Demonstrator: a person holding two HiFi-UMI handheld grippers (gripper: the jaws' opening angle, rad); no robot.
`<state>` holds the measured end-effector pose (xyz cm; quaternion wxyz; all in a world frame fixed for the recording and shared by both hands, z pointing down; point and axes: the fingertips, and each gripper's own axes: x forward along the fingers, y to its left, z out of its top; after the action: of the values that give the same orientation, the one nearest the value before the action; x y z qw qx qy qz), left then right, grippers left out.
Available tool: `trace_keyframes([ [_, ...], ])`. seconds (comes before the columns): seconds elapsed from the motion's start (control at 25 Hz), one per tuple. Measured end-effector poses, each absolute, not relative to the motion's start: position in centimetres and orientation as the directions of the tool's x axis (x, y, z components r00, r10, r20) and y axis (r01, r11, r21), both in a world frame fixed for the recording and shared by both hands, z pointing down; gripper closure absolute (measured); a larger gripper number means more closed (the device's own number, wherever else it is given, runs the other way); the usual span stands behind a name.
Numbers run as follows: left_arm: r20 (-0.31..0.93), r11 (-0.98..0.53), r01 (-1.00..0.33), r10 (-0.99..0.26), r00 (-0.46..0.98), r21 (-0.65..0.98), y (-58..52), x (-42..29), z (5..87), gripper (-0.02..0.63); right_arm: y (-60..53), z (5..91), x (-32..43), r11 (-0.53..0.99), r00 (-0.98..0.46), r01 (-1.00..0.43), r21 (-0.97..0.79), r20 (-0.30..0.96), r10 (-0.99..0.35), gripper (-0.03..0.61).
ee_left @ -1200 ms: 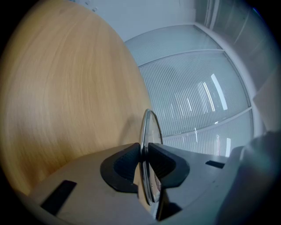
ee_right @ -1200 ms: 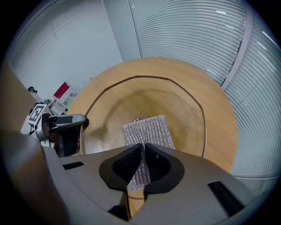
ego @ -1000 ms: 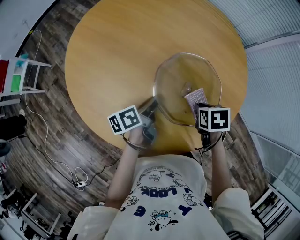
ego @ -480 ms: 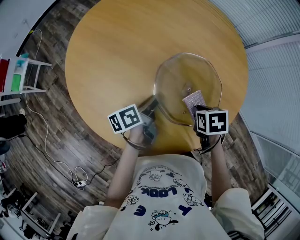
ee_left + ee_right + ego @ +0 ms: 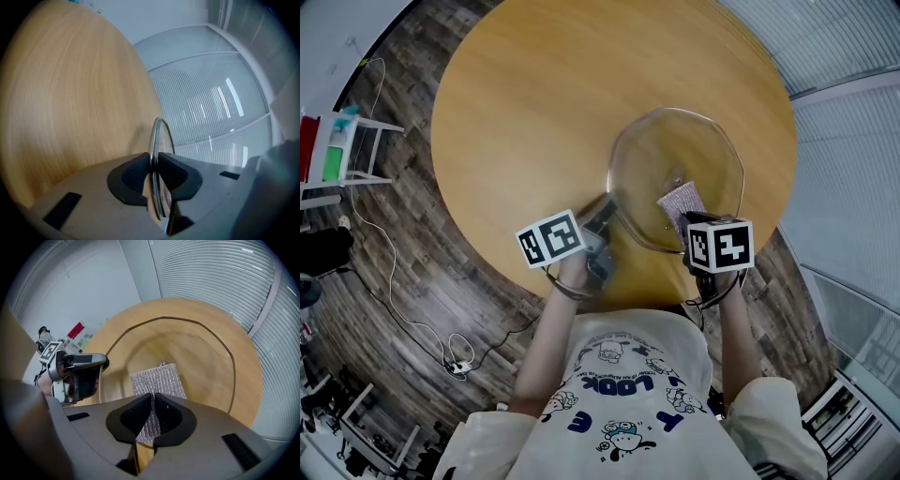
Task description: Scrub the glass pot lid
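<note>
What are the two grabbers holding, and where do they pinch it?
The left gripper clamps the glass lid by its rim. The right gripper pinches the silvery scrub cloth by its near end.

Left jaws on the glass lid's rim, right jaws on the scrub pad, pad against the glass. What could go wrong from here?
1. The left gripper clamps only the thin rim of the glass lid; scrubbing pressure could lever it loose, likely onto the table.
2. The right gripper pinches just one end of the scrub pad; dragging may pull it from the jaws.
</note>
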<state>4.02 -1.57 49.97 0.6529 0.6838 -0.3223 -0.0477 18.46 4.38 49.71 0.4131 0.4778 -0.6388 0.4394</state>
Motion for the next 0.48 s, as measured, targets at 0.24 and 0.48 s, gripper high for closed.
trace_keyframes([
  [0.24,0.358,0.058,-0.382,-0.502,0.788,0.923,-1.5,4.2,49.9,0.54,4.4,49.7,17.2,0.205,-0.223,-0.963,-0.175,0.944,-0.242,0.535],
  [0.48,0.358,0.06,-0.381,-0.501,0.788,0.923,-1.4,4.2,49.9,0.54,4.3,49.6,16.0,0.25,-0.227,-0.953,-0.168,0.946,-0.231,0.535],
])
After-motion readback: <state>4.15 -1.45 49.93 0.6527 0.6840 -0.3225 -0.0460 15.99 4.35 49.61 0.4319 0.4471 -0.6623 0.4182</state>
